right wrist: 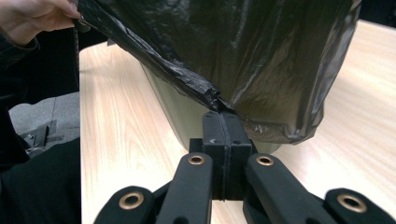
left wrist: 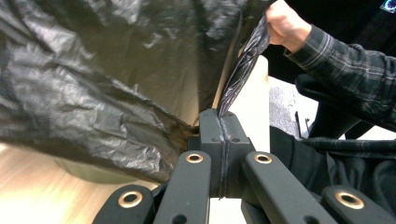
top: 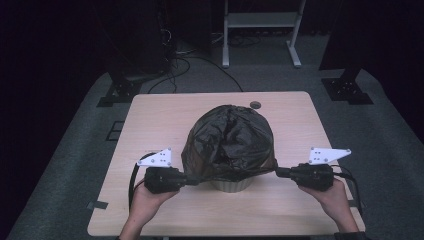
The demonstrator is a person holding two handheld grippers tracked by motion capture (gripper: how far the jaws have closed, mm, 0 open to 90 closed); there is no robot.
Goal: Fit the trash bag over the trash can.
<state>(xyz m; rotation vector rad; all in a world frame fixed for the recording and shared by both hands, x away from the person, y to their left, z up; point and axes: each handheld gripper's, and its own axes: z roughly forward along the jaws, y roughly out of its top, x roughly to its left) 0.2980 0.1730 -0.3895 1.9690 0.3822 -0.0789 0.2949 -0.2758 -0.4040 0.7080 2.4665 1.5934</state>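
Black bag (top: 230, 140) pinched between claws (top: 192, 178).

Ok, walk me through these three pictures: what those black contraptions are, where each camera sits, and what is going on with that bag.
No robot here: a person holds a hand-operated two-jaw tool in each hand. The wide picture comes from a camera above the table, looking down: the left tool and the right tool sit either side of a black bin bag. The bag is draped over a pale bin standing on the wooden table. A small round thing lies at the table's far edge; what it is I cannot tell. The other two pictures come from cameras riding on each tool, looking along its black jaws. In both, the jaws are shut, pinching the bag's edge.
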